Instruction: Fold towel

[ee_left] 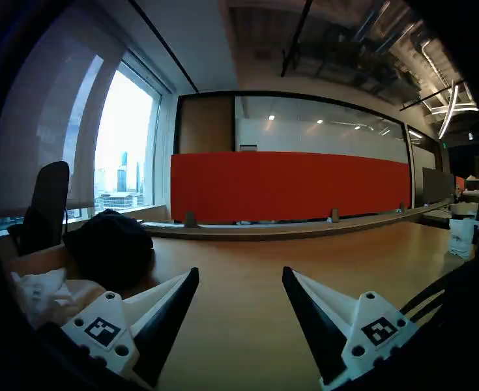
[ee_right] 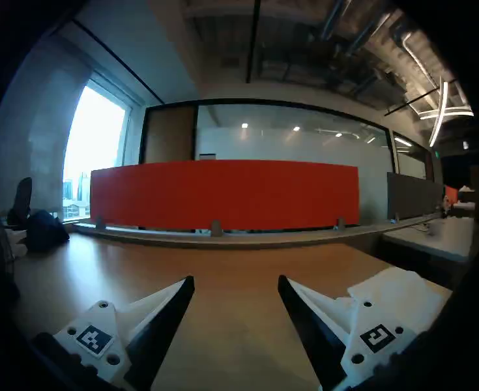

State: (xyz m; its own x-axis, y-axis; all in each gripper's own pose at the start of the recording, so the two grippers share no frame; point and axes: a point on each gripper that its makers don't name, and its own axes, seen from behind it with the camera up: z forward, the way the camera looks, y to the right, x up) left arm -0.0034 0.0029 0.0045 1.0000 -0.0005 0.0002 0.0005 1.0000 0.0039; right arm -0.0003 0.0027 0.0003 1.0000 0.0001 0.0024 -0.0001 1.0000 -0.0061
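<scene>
A flat white cloth (ee_right: 402,293), likely the towel, lies on the wooden table (ee_right: 239,274) at the right, partly hidden behind my right gripper's right finger. My right gripper (ee_right: 235,279) is open over bare wood with nothing between its fingers. In the left gripper view, my left gripper (ee_left: 239,270) is also open above the table (ee_left: 252,260) and holds nothing. A crumpled white fabric or paper (ee_left: 40,296) lies beside its left finger; I cannot tell what it is.
A black bag (ee_left: 112,247) and a dark chair (ee_left: 43,208) stand at the left by the window. An orange divider (ee_left: 291,186) runs along the table's far edge. A small white object (ee_left: 462,238) sits at the far right. A neighbouring desk (ee_right: 441,238) stands to the right.
</scene>
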